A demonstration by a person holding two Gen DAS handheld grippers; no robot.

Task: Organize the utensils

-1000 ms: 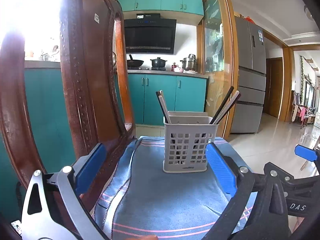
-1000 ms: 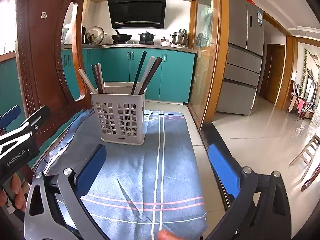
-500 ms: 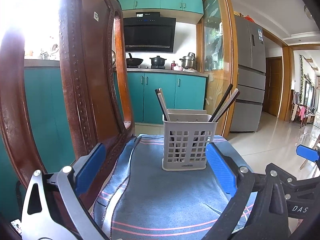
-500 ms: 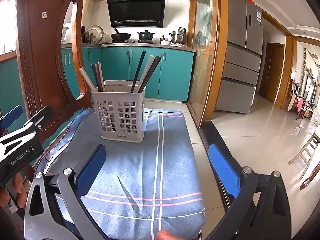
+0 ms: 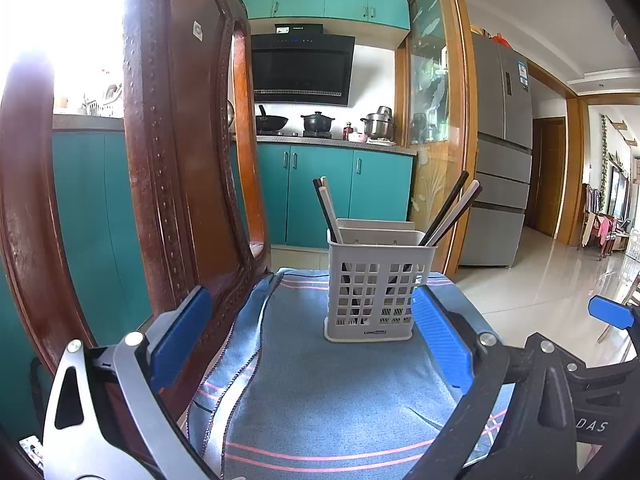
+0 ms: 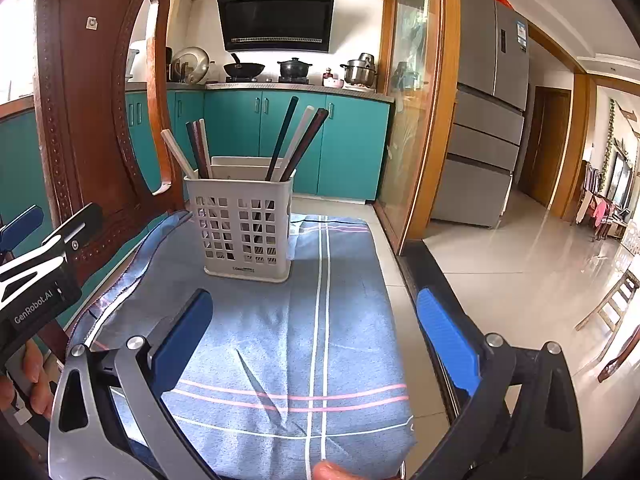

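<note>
Left gripper point(image 5: 308, 344) and right gripper point(image 6: 316, 340) both spread wide, empty, low over blue cloth point(image 6: 280, 340). Ahead on cloth: white slotted holder point(image 6: 242, 232) with chopsticks point(image 6: 296, 140) leaning in two bunches; base label unreadable. "GenRobot.AI" printed on left gripper body.

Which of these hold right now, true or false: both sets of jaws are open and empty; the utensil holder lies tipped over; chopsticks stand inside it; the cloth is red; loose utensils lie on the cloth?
1. Both the left gripper and the right gripper have their jaws open and empty. True.
2. The utensil holder lies tipped over. False: it stands upright on the cloth.
3. Chopsticks stand inside the holder. True, leaning to both sides.
4. The cloth is red. False: it is blue with pink and white stripes.
5. Loose utensils lie on the cloth. False: none are visible there.
</note>
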